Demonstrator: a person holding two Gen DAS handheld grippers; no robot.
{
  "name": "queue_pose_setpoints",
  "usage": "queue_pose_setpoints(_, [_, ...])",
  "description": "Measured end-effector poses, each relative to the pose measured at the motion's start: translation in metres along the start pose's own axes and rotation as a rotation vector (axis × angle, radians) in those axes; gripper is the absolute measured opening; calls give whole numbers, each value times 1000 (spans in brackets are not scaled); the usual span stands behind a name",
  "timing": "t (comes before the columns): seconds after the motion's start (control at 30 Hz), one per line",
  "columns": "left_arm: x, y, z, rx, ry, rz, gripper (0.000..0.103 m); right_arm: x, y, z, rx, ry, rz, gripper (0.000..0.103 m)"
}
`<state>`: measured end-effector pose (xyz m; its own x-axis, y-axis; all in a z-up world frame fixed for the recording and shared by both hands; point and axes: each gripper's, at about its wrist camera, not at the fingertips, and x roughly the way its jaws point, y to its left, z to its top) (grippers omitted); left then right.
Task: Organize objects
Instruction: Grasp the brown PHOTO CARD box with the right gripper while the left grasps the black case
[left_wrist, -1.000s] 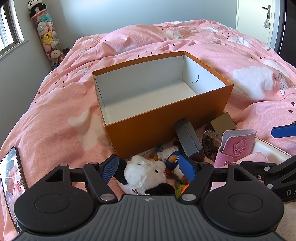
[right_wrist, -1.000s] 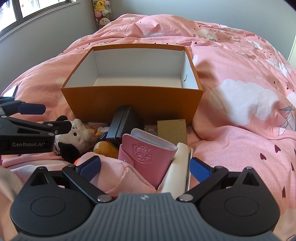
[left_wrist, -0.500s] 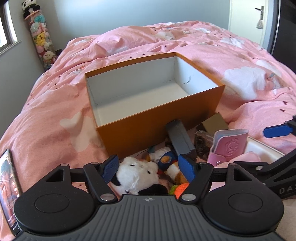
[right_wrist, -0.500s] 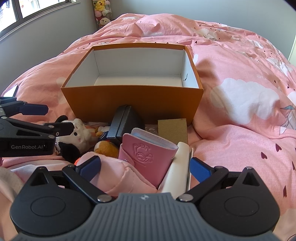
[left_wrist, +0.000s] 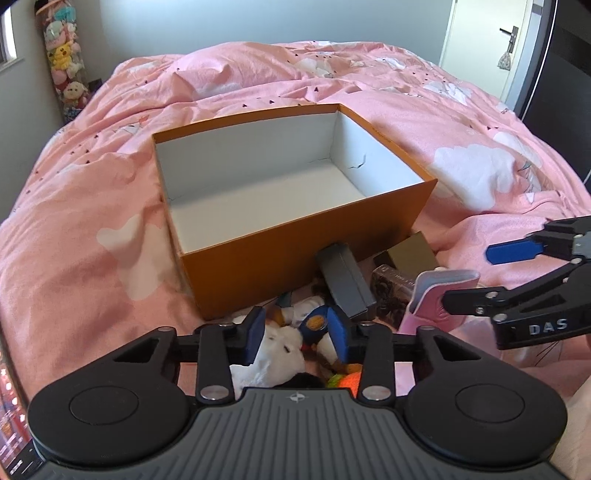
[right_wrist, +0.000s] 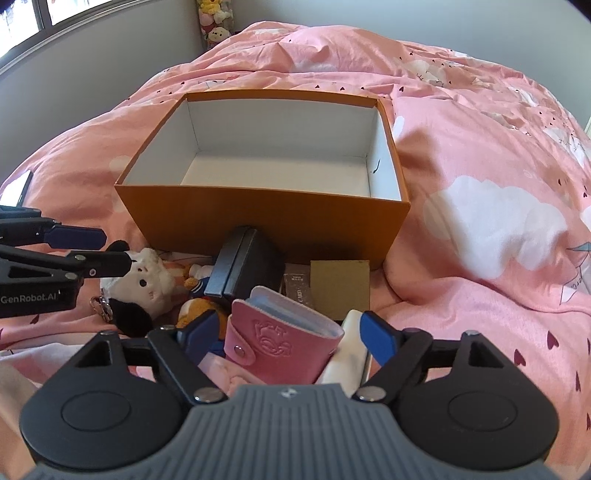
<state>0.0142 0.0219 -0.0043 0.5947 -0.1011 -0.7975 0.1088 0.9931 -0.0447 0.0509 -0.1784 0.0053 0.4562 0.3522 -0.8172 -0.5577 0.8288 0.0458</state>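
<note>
A bed (left_wrist: 92, 229) under a pink cloud-print duvet fills the room; grey walls, a door (left_wrist: 480, 48) beyond. An open orange box (left_wrist: 295, 221), white inside, sits mid-bed with bare duvet on both flanks. Small items crowd its near wall. The left tongs (left_wrist: 297, 334) have just been closing, narrow, around a white plush toy (left_wrist: 275, 360); contact unclear. The right tongs (right_wrist: 291, 330) have just been closing, still wide, astride a pink card wallet (right_wrist: 273, 343), pads apart from it.
</note>
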Motion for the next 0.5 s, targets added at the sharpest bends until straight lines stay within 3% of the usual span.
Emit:
queue_pose_setpoints(0.17, [14,-4,15,-28,27,-95,41,14,-9,17,-44,55,16,71])
queue_pose_setpoints(0.27, [29,-4,23,-61,54,-134,41,20,-13,28,-55,77,68,70])
queue_pose_setpoints(0.33, [41,-4,29,-87,78,-153,41,23,-19,38,-43,89,99,63])
queue_pose_setpoints(0.5, [67,-4,40,-130,136,-180,51,39,-33,59,-4,127,117,51])
